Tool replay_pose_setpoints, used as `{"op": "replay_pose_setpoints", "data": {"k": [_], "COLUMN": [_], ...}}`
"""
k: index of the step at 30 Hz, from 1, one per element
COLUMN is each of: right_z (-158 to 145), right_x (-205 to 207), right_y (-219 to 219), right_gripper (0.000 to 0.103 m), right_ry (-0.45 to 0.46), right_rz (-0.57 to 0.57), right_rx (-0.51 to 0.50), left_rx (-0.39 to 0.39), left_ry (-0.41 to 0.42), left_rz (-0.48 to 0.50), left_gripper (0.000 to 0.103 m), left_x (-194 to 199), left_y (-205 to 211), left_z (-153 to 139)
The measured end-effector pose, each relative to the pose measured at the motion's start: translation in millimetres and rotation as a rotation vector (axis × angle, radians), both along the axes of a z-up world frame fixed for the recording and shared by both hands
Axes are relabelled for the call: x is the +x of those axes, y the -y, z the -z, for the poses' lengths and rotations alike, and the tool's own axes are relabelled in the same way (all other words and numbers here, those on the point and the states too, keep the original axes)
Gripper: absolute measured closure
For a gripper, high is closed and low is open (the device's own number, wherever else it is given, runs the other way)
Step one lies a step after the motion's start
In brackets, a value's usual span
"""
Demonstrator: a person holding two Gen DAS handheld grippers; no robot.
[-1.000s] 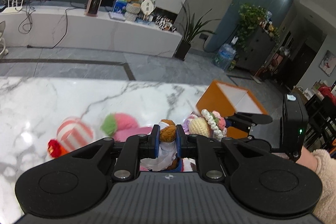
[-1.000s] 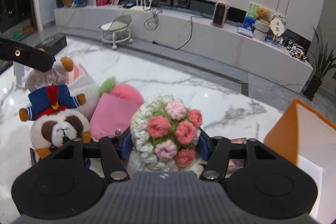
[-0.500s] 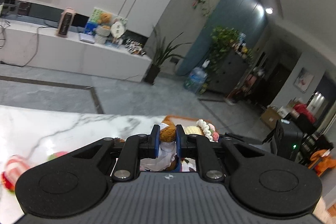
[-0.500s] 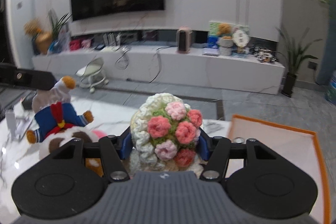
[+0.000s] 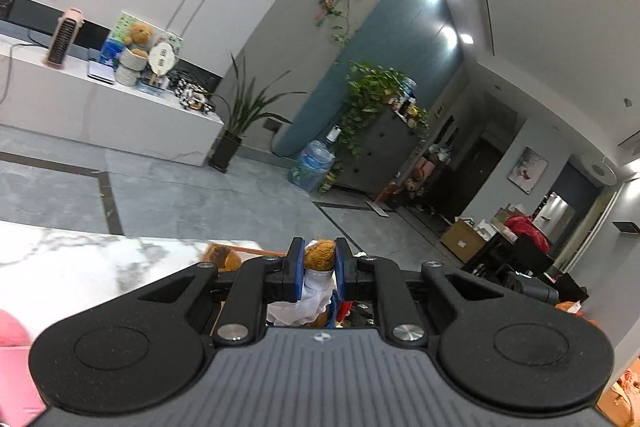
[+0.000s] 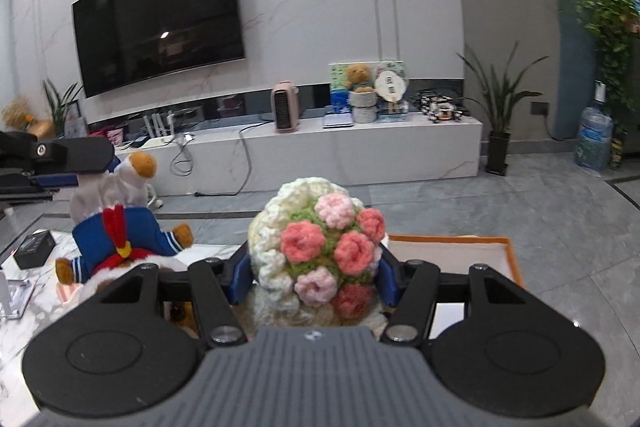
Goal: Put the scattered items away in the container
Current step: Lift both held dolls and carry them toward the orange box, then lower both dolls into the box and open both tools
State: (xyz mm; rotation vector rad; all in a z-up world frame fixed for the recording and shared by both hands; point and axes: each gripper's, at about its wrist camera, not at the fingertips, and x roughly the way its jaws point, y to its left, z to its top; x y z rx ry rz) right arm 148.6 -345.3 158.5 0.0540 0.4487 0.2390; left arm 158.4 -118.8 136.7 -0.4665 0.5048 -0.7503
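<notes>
The left gripper [image 5: 317, 269] was clamped on a plush dog [image 6: 120, 231] in a blue sailor outfit, blue pads pinching one brown paw, and the toy hung upside down, lifted clear above the marble table [image 5: 100, 267]. Over on the right, the right gripper [image 6: 316, 267] squeezed a crocheted bouquet [image 6: 320, 247] of pink flowers, held up in the air. Just beyond that bouquet sat the orange-rimmed container [image 6: 480, 243], its pale inside showing. A small black box [image 6: 34, 249] lay on the table's far left.
</notes>
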Motion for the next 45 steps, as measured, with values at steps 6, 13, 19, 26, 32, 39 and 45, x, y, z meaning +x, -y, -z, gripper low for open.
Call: {"op": "replay_pose_setpoints", "data": {"k": [6, 13, 19, 26, 32, 39, 45], "right_z": [5, 22, 38, 57, 65, 71, 74], "right_x": [-1, 8, 18, 31, 36, 40, 39], "right_y": [33, 58, 72, 76, 67, 66, 74], "right_gripper": [0.041, 0.041, 0.041, 0.041, 0.041, 0.035, 0.033], "right_ry": [-0.016, -0.073, -0.123, -0.189, -0.218, -0.244, -0.248], "right_rz": [0.084, 0.144, 0.173, 0.179, 0.159, 0.174, 0.211], "right_rx": [0.003, 0.016, 0.0, -0.011, -0.028, -0.056, -0.06], "left_rx": [-0.019, -0.009, -0.024, 0.038, 0.061, 0.169, 0.182], "left_ry": [-0.028, -0.074, -0.138, -0.172, -0.222, -0.198, -0.19], "left_rz": [0.051, 0.104, 0.136, 0.125, 0.093, 0.106, 0.093], "left_gripper": [0.086, 0.086, 0.086, 0.086, 0.085, 0.081, 0.068], "left_x": [10, 19, 26, 32, 44, 40, 38], "left_y": [34, 71, 93, 102, 101, 118, 115], "left_z": [19, 45, 70, 91, 107, 105, 96]}}
